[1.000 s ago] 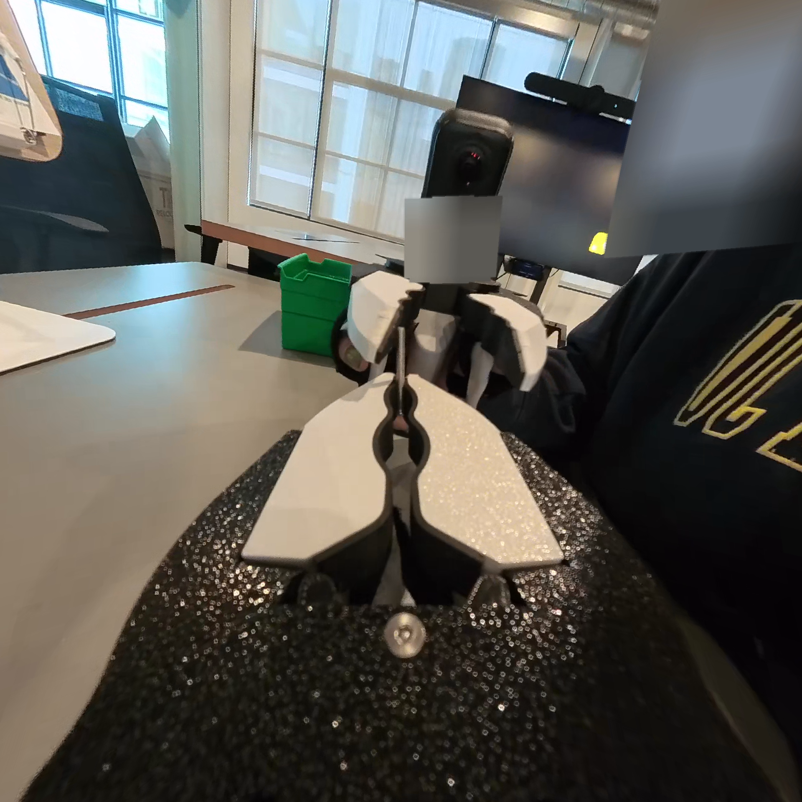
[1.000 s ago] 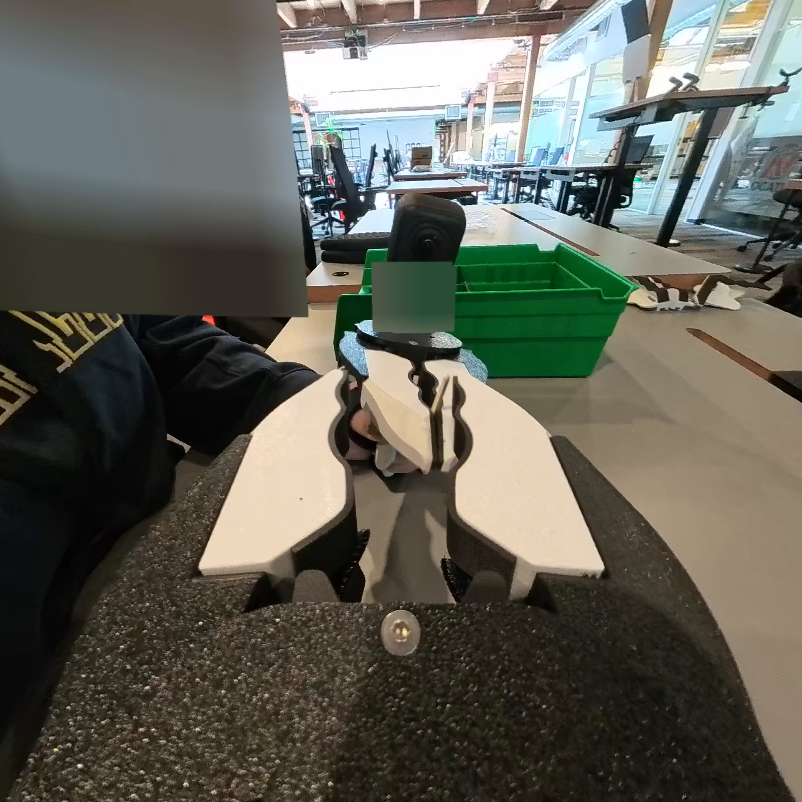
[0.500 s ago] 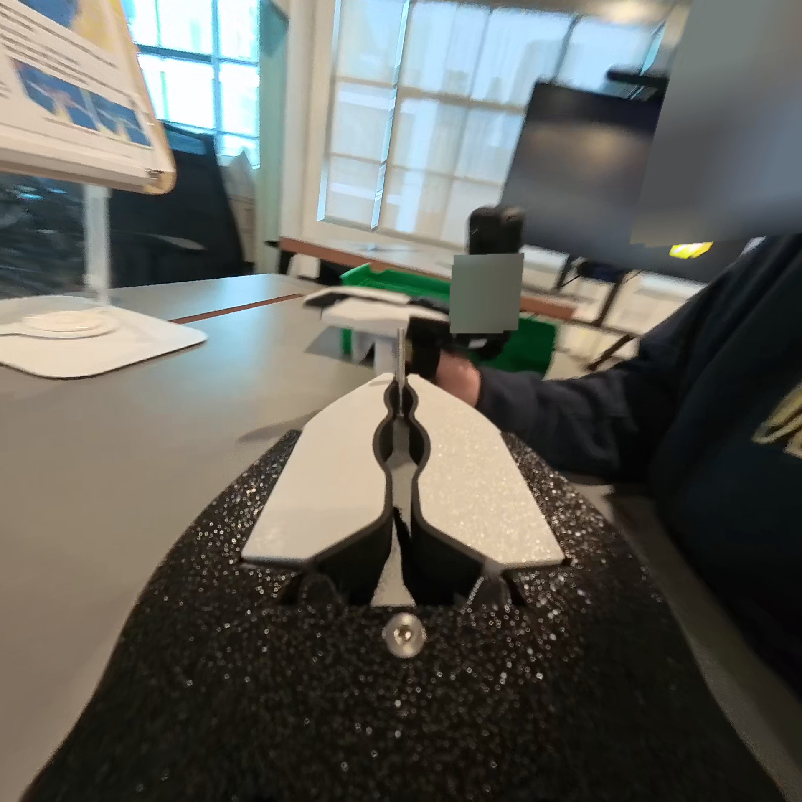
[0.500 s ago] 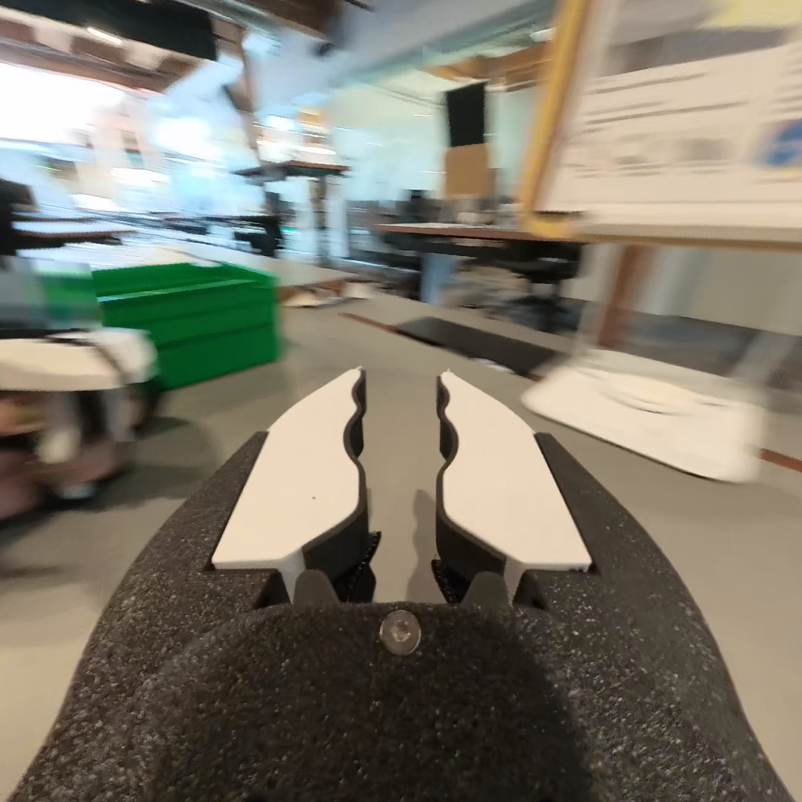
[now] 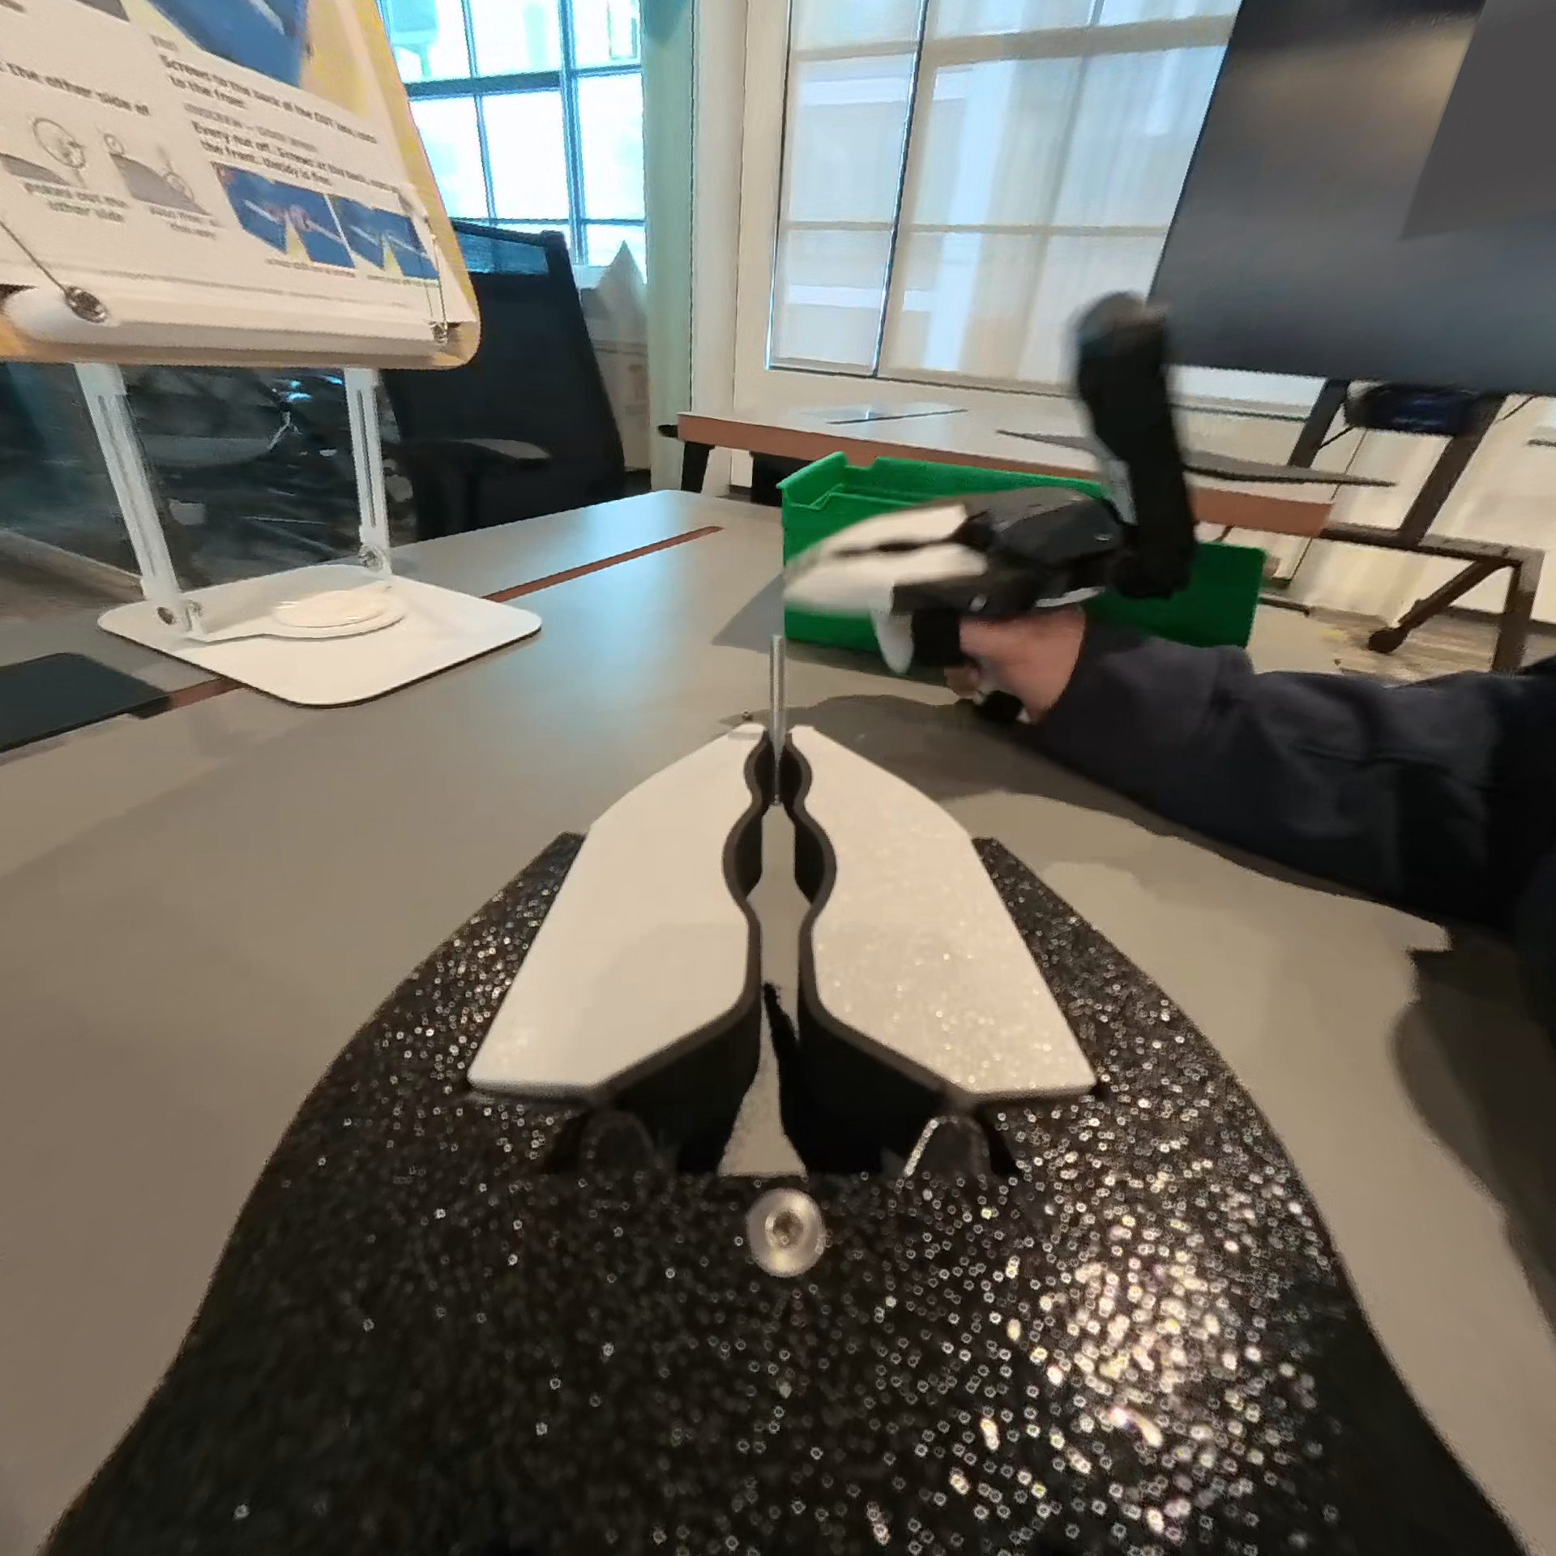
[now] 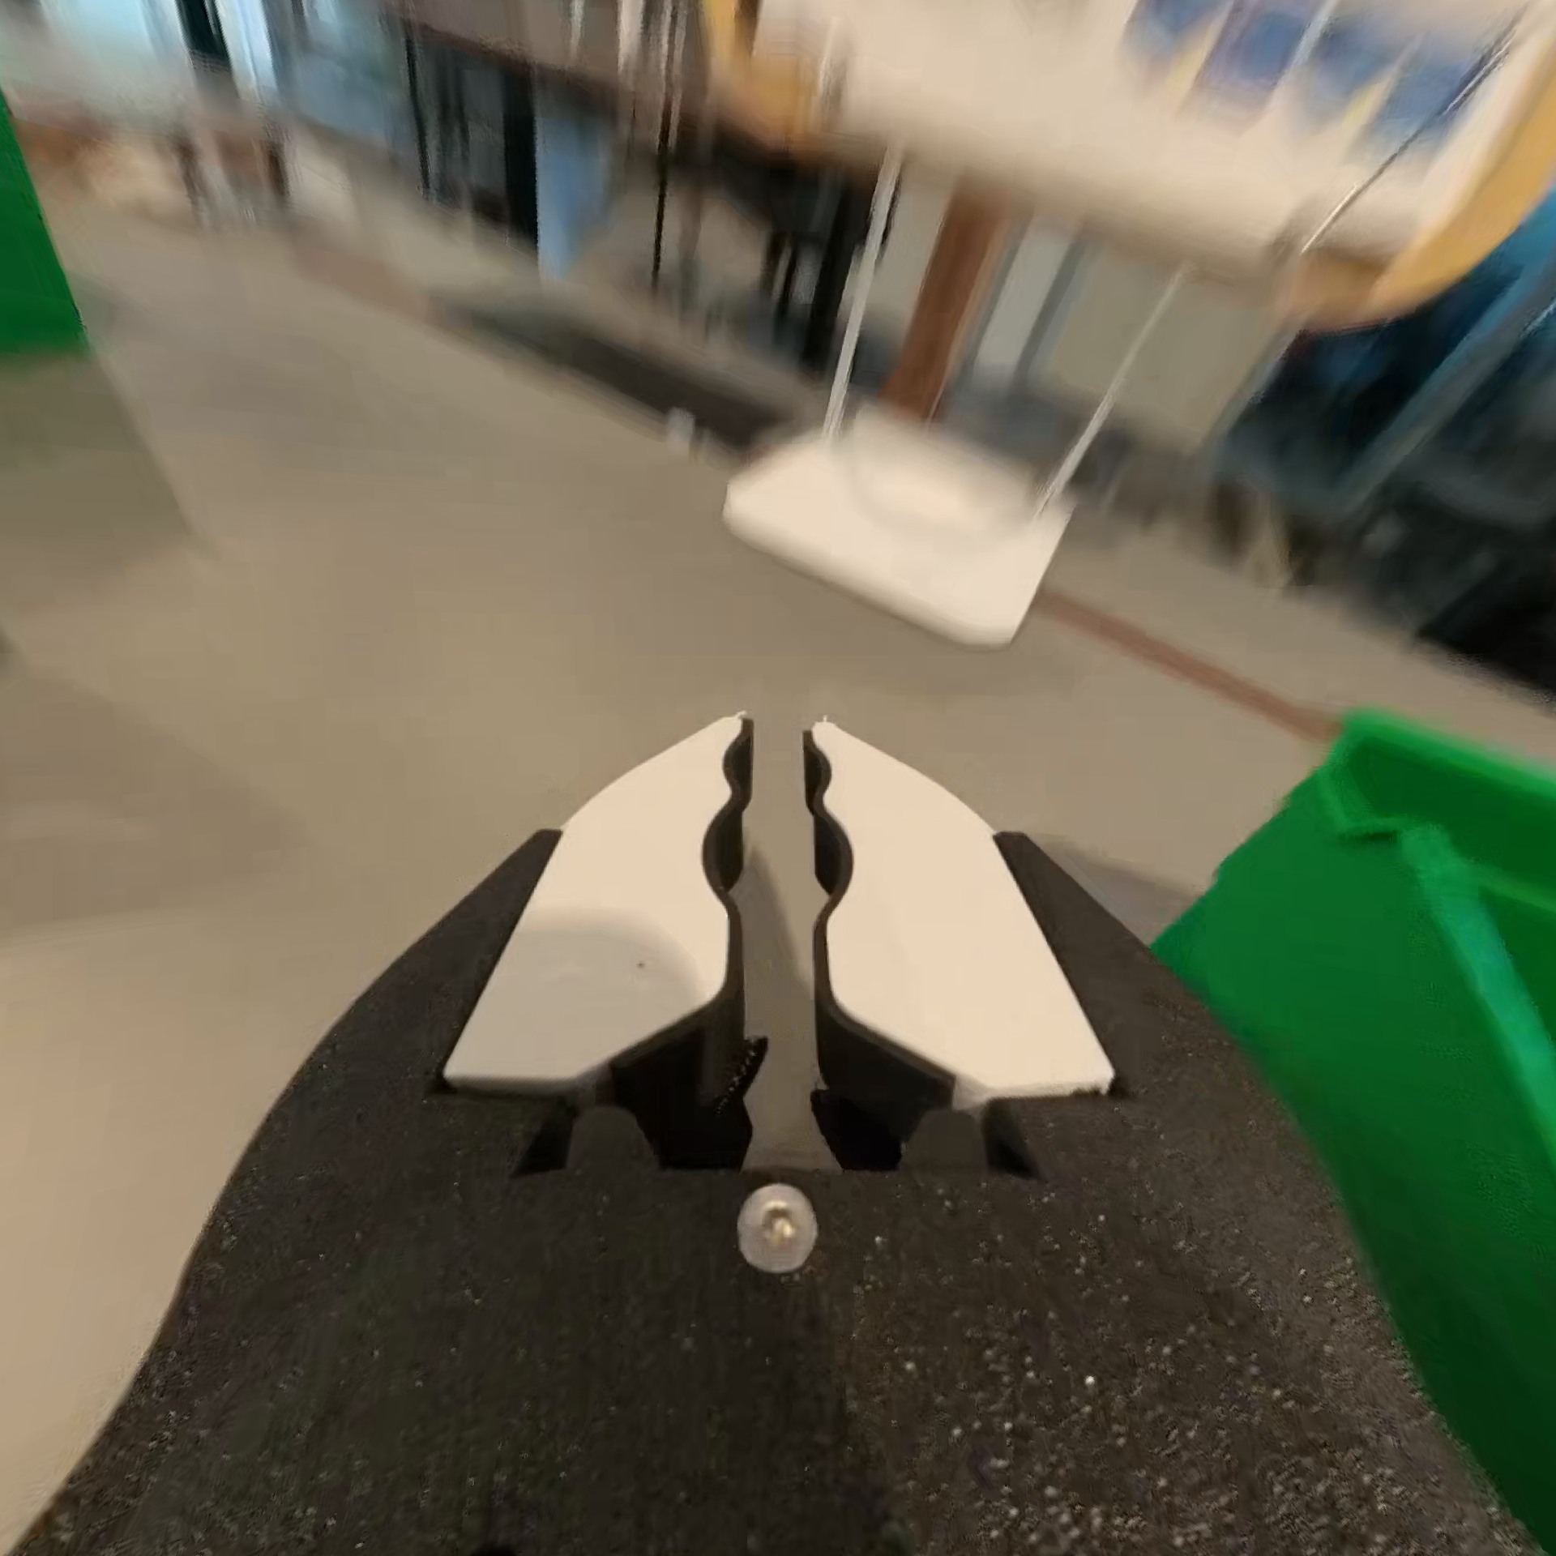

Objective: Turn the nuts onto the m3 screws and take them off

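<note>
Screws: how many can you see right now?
1. A thin silver screw stands upright, pinched between the fingertips of the left gripper. The right gripper is open and empty. Others may lie inside the green bin.

Daylit through tall gridded windows (image 5: 968,185) behind a grey table (image 5: 253,842). Backed by a dark office chair (image 5: 505,370), a long wooden bench (image 5: 926,429) and a dark monitor (image 5: 1347,168).

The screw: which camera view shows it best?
The left wrist view. There the thin metal screw stands sharp and upright, clamped at the tips of the left claw. The right wrist view is blurred and does not show it, only the open right claw.
</note>
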A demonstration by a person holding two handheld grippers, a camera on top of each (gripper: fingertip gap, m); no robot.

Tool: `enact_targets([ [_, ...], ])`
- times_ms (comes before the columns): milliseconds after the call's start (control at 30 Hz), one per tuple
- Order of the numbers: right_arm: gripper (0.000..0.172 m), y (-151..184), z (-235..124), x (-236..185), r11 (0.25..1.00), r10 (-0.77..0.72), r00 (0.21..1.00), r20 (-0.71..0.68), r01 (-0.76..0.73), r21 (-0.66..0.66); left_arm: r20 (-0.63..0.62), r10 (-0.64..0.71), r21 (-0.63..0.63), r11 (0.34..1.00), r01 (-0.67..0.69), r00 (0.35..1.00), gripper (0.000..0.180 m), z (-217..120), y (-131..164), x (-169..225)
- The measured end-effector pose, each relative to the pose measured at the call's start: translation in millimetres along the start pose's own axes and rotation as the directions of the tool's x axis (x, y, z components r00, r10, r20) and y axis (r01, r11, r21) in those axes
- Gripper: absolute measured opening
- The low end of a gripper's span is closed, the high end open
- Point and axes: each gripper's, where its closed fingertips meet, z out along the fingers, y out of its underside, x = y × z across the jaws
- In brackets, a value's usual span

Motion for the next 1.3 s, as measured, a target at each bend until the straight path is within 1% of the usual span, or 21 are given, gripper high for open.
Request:
enact_targets([
  [33, 0.011, 12.3, 3.6, -3.5, 0.997, 0.004, 1.0, 0.027, -0.002, -0.079, -0.001, 0.003, -0.005, 1.0, -0.003, 1.0, 0.001, 0.3, 0.7, 0.5],
  [100, 0.01, 29.7, 8.6, -8.3, 0.979, 0.02, 0.998, 0.055, -0.009, -0.205, -0.003, 0.01, -0.017, 1.0, -0.01, 1.0, 0.001, 1.4, 2.5, 1.7],
  [133, 0.011, 35.3, 10.4, -7.7, 0.969, 0.021, 0.999, 0.049, -0.008, -0.247, -0.006, 0.014, -0.021, 1.0, -0.014, 1.0, 0.001, 1.9, 3.3, 2.4],
  [233, 0.011, 46.3, 14.1, -7.8, 0.943, 0.03, 0.999, 0.045, -0.013, -0.332, -0.018, 0.017, -0.025, 1.0, -0.017, 1.0, 0.001, 2.9, 3.9, 4.8],
  [333, 0.019, 56.2, 18.4, -8.7, 0.913, 0.076, 0.995, 0.066, -0.043, -0.405, -0.032, 0.012, -0.025, 1.0, -0.012, 0.999, 0.001, 3.8, 4.3, 6.8],
  [500, 0.017, 57.2, 23.0, -7.5, 0.906, 0.103, 0.991, 0.082, -0.059, -0.419, -0.045, 0.004, -0.023, 1.0, -0.005, 0.999, 0.001, 3.8, 4.2, 8.2],
  [633, 0.006, 56.0, 24.8, -11.8, 0.907, 0.088, 0.99, 0.112, -0.033, -0.42, -0.057, 0.002, -0.029, 1.0, -0.003, 0.998, 0.001, 4.7, 5.3, 9.7],
  [767, 0.005, 56.4, 24.3, -11.6, 0.909, 0.067, 0.992, 0.111, -0.015, -0.417, -0.068, 0.004, -0.037, 0.999, -0.006, 0.998, 0.001, 5.4, 6.4, 11.5],
  [833, 0.005, 49.5, 23.8, -17.0, 0.932, 0.029, 0.989, 0.144, 0.026, -0.362, -0.073, 0.004, -0.039, 0.999, -0.007, 0.997, 0.001, 5.6, 6.5, 12.2],
  [900, 0.005, 27.7, 21.2, -31.7, 0.975, -0.018, 0.976, 0.217, 0.066, -0.213, -0.081, 0.006, -0.038, 0.999, -0.01, 0.997, 0.001, 5.8, 6.4, 13.6],
  [967, 0.005, 3.3, 13.5, -52.0, 0.995, -0.047, 0.951, 0.306, 0.071, -0.068, -0.113, 0.014, -0.032, 0.999, -0.018, 0.993, 0.001, 6.3, 5.7, 18.1],
  [1067, 0.005, -37.1, -11.2, -94.1, 0.983, -0.14, 0.857, 0.495, 0.061, 0.172, -0.182, 0.034, -0.038, 0.998, -0.042, 0.983, 0.001, 8.3, 7.3, 28.6],
  [1133, 0.005, -56.6, -31.9, -118.6, 0.956, -0.217, 0.774, 0.595, 0.045, 0.29, -0.224, 0.051, -0.047, 0.997, -0.063, 0.973, 0.001, 9.6, 9.2, 36.3],
  [1200, 0.005, -68.7, -51.1, -137.1, 0.937, -0.258, 0.693, 0.673, 0.01, 0.349, -0.252, 0.069, -0.064, 0.994, -0.088, 0.965, 0.001, 11.0, 12.3, 42.2],
  [1300, 0.005, -76.7, -64.4, -152.4, 0.934, -0.253, 0.613, 0.749, -0.046, 0.353, -0.286, 0.099, -0.082, 0.988, -0.127, 0.953, 0.001, 12.4, 16.5, 50.2],
])
